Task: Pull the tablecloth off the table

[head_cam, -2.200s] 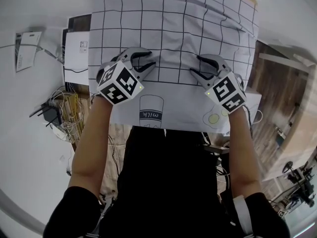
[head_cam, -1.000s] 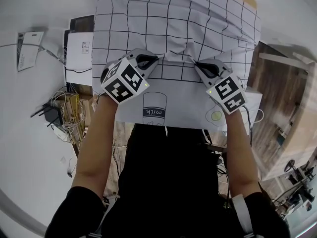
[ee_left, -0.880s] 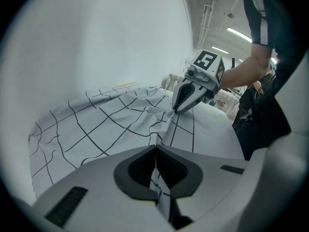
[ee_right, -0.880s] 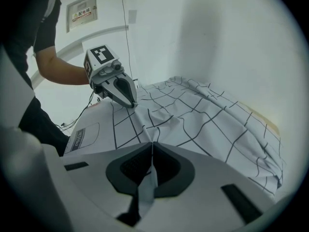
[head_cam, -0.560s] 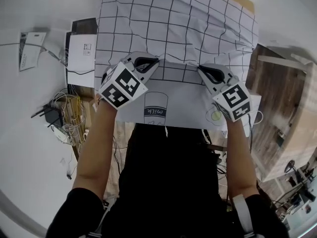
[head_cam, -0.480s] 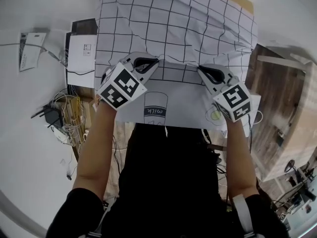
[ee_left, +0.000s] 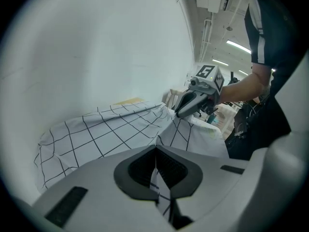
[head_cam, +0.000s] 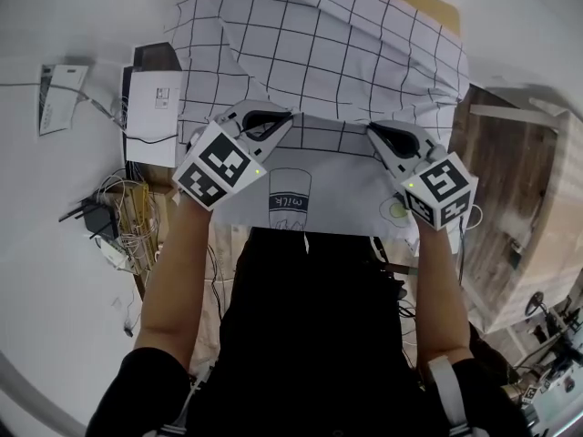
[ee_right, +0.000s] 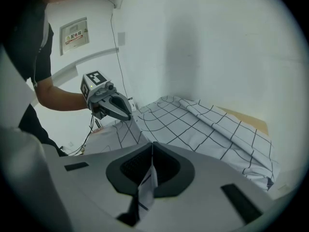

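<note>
A white tablecloth [head_cam: 319, 53] with a black grid covers the table and is rucked into folds across its middle. Its near edge hangs down as a flap printed with a milk carton [head_cam: 290, 197]. My left gripper [head_cam: 287, 116] is shut on the cloth at the near left, and a strip of cloth [ee_left: 161, 190] shows pinched between its jaws. My right gripper [head_cam: 372, 130] is shut on the cloth at the near right, where a fold of cloth [ee_right: 146, 185] sticks out of its jaws. A bare wooden table corner [head_cam: 428, 3] shows at the far right.
A white box [head_cam: 153, 107] and tangled cables [head_cam: 118, 217] lie on the floor at the left. Wood flooring and a white board [head_cam: 510, 116] lie to the right. A white wall [ee_right: 217, 42] stands behind the table.
Both grippers have stayed shut on the cloth and drawn it toward me. The cloth has bunched more and slid off the far right corner, baring more wood.
</note>
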The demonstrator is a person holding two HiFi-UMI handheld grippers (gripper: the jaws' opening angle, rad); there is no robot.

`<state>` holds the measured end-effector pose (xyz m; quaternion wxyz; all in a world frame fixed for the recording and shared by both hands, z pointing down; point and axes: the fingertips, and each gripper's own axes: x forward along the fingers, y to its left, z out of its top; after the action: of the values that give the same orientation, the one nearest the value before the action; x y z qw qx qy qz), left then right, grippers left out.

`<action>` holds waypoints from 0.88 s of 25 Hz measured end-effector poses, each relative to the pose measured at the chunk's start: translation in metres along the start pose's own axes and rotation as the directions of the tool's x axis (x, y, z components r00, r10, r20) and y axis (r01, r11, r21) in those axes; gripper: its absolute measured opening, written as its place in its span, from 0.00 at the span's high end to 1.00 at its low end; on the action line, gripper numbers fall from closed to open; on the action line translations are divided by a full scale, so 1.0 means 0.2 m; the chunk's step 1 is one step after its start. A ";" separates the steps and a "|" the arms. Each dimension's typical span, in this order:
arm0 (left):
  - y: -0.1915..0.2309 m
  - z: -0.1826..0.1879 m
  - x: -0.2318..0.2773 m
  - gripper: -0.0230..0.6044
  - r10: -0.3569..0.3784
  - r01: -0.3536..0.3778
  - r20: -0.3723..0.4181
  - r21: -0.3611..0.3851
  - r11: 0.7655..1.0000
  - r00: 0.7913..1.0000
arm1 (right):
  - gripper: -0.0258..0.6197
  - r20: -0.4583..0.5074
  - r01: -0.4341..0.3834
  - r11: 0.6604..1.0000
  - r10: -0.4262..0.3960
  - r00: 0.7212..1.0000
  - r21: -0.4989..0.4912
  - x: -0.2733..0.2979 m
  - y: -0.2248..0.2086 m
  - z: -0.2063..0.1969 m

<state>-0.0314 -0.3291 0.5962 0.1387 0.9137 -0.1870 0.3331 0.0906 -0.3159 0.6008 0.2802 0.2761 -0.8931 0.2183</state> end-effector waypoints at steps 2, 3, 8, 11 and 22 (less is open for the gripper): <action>0.00 0.01 -0.02 0.94 0.008 -0.008 0.014 -0.002 1.000 1.000 | 0.93 0.010 0.005 1.000 -0.005 1.000 0.006 -0.01 0.01 0.02; 0.00 0.01 -0.03 0.94 0.014 -0.015 0.019 0.003 1.000 1.000 | 0.93 0.017 0.010 1.000 -0.010 1.000 0.007 -0.01 0.02 0.03; -0.04 0.05 -0.06 0.94 0.032 -0.033 0.047 0.030 0.999 0.998 | 0.93 0.048 0.031 0.999 -0.032 0.998 0.014 -0.07 0.04 0.04; -0.08 0.06 -0.10 0.94 0.034 -0.036 0.063 0.034 0.999 0.997 | 0.93 0.059 0.040 0.999 -0.041 0.997 0.013 -0.11 0.08 0.05; -0.10 0.19 -0.19 0.94 0.052 -0.057 0.102 0.046 0.997 0.993 | 0.93 0.116 0.067 0.998 -0.066 0.991 0.001 -0.22 0.10 0.17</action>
<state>-0.0283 -0.3156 0.5408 0.0975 0.9269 -0.2105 0.2949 0.0947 -0.3024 0.5440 0.2354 0.3176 -0.8984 0.1914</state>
